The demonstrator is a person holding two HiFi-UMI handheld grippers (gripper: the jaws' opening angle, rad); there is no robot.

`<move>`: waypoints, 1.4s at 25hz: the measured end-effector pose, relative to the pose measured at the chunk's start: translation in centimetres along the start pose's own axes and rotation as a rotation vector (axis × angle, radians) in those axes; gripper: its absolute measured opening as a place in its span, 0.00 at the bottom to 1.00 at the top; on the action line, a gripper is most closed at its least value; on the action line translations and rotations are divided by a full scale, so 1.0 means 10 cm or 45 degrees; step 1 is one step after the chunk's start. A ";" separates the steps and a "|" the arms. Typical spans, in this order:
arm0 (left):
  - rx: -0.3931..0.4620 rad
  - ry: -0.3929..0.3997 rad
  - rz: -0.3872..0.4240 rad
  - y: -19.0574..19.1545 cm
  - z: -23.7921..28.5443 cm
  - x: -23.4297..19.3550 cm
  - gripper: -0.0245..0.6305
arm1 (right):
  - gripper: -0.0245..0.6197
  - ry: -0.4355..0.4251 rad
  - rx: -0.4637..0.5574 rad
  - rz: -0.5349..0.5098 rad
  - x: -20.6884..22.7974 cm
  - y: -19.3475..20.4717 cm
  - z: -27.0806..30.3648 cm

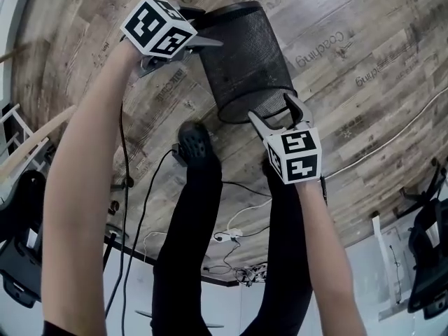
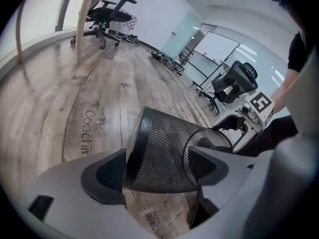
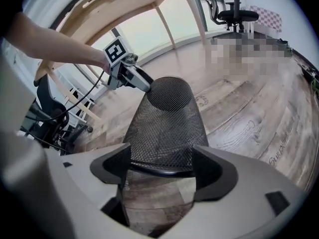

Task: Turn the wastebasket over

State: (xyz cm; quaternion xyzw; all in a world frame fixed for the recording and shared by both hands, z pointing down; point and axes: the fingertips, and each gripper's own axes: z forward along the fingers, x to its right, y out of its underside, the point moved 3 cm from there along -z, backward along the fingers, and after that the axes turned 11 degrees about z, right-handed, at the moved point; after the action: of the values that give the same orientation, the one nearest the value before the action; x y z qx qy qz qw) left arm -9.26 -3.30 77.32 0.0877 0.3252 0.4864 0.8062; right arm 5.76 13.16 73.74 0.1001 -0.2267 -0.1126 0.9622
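**Wastebasket leaning between two open grippers, the turn only partly made**

Nearest to the camera are the person's bare forearms, which reach down to the wastebasket. The left gripper is at the narrow, closed end of the wastebasket. Its jaws are spread wide and released. The dark band of that end stands in the gap, and no pad presses on it. The right gripper is at the wide mouth of the wastebasket. Its jaws are also apart and not clenched. The thin rim runs across the gap from one side to the other, and I see no squeeze on it.

In my judgement the task is about half done. The wastebasket is neither upright nor mouth-down. It leans with the closed end away from the person and the mouth toward the shoe. What is left is to bring the mouth flat on the floor. Whether the rim already touches the floor, I cannot tell.

The wastebasket is black wire mesh, round and tapered, and the planks show through its wall. The floor under it is matte grey-brown wood with printed words. The gripper fingers are pale smooth plastic with dark pads.
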 end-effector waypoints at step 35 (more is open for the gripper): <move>-0.222 -0.172 0.508 -0.11 -0.26 1.86 0.62 | 0.61 0.027 0.070 -0.430 -0.18 1.36 -0.29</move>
State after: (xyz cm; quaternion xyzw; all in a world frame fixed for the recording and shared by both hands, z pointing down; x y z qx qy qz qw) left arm -4.22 11.37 66.64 0.1128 0.2034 0.6555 0.7185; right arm 7.81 27.06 73.78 0.1644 -0.1993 -0.2654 0.9289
